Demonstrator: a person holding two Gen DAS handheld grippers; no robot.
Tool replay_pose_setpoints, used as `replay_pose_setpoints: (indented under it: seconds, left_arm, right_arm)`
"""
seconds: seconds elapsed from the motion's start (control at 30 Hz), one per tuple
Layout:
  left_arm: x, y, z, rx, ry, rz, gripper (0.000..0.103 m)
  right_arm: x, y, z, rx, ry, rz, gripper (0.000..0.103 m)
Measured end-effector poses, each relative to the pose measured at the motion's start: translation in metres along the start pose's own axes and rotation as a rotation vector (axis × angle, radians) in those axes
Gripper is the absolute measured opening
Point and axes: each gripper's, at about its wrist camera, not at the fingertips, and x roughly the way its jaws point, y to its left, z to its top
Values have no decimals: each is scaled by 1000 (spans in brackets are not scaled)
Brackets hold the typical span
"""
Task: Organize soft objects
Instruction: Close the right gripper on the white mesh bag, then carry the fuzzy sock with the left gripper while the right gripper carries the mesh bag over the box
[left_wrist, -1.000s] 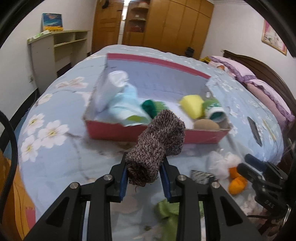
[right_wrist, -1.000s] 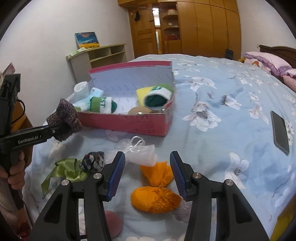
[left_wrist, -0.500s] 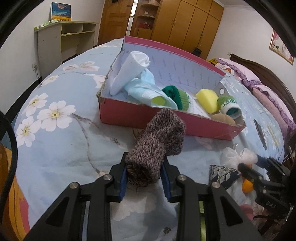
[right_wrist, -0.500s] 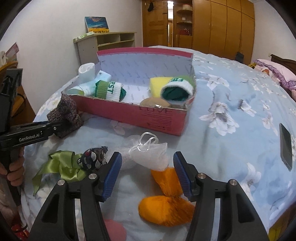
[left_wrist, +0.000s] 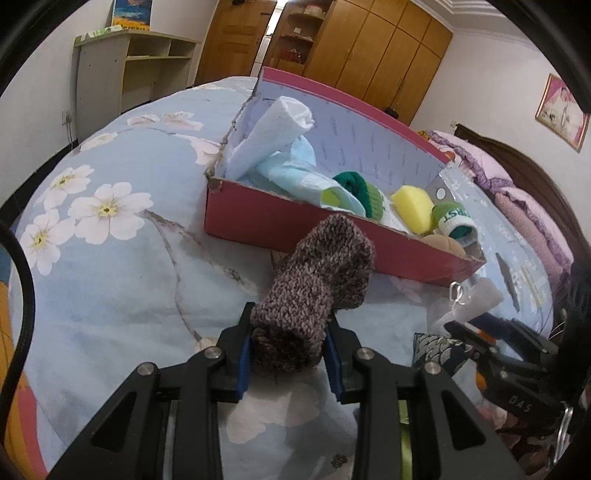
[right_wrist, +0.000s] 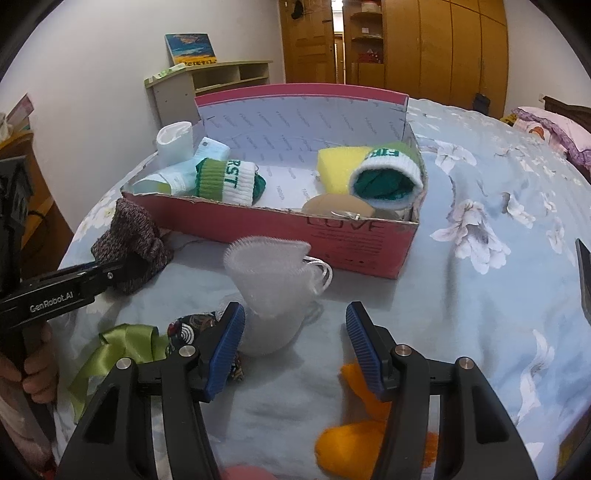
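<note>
Left gripper (left_wrist: 290, 354): pads pinching a rolled brown knit sock (left_wrist: 314, 291), held just before the red box (left_wrist: 295, 230). Right gripper (right_wrist: 295, 339): jaws spread and closing, bare of load, a white mesh pouch (right_wrist: 273, 284) lying ahead between them. Beyond, on the bed (right_wrist: 480, 295): red box containing green-and-white socks (right_wrist: 229, 181) and a yellow sponge (right_wrist: 340, 162).

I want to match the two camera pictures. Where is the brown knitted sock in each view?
Left wrist view: the brown knitted sock is at centre bottom, clamped between the left gripper fingers, in front of the box.
Right wrist view: the sock is at the left edge, mid-height, held above the bed.
Shared landmark: the red box, just behind the sock in both views.
</note>
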Motion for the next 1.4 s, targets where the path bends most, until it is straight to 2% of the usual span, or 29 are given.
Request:
replay_pose_setpoints:
  seconds: [0.13,0.33,0.43,0.93,1.17,1.4]
  left_arm:
    - [-1,5,-2,-15,-5,-21,34]
    - [-2,8,-3,-28,-9,-36,34]
    - [-3,9,-3,-29,-9,-36,34]
    - [-31,-8,8,-8,-40,-32,32]
    - [-54,-28,26,36,-83,-44,32]
    - [-55,-51,50,86,-91,-47,32]
  right_arm:
    - [3,10,1,-20,-1,-14,47]
    - [5,26,1,-72,-10,-36,24]
    - [2,31,1,-95,-21,-42,19]
    - [-32,29,11,-88,-118,16,17]
    - [-43,22,21,-69,-161,39,17]
    - [-53,21,35,-84,-204,37,17]
